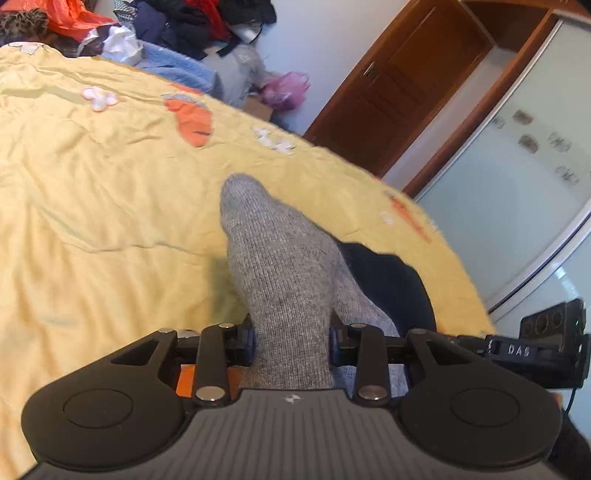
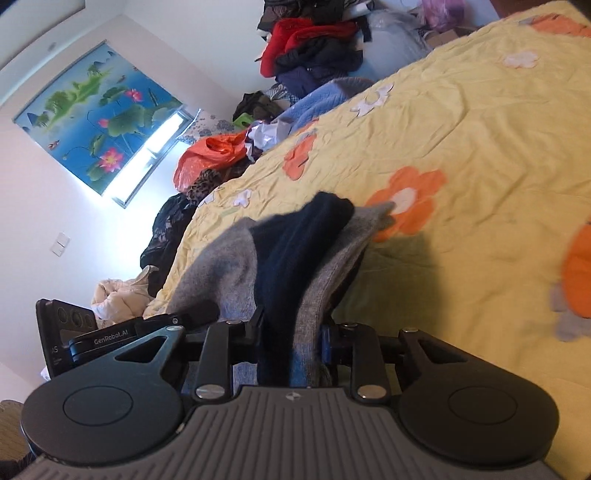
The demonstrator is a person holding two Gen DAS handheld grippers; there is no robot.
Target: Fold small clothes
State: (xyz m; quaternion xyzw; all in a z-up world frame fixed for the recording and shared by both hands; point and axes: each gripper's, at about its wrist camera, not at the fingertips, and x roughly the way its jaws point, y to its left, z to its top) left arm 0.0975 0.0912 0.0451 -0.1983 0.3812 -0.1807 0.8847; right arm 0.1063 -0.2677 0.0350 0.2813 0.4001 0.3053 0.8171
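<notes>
A grey knit sock (image 1: 280, 266) stands up out of my left gripper (image 1: 293, 332), whose jaws press on it from both sides. Its toe points away over the yellow bedspread (image 1: 110, 192). A dark navy sock (image 1: 388, 280) lies just behind it to the right. In the right wrist view, my right gripper (image 2: 290, 325) is shut on a bundle: a navy sock (image 2: 295, 251) lying over grey sock fabric (image 2: 332, 273). More grey fabric (image 2: 221, 266) spreads to the left. The bundle hangs above the bedspread (image 2: 461, 147) and casts a shadow there.
The bedspread carries orange and white flower patches (image 2: 406, 199). Heaps of clothes and bags (image 1: 166, 26) line the bed's far side, including an orange bag (image 2: 210, 155). A wooden door (image 1: 406, 81) and a glass wardrobe panel (image 1: 517, 184) stand at the right. The other gripper's black housing (image 1: 546, 343) sits close by.
</notes>
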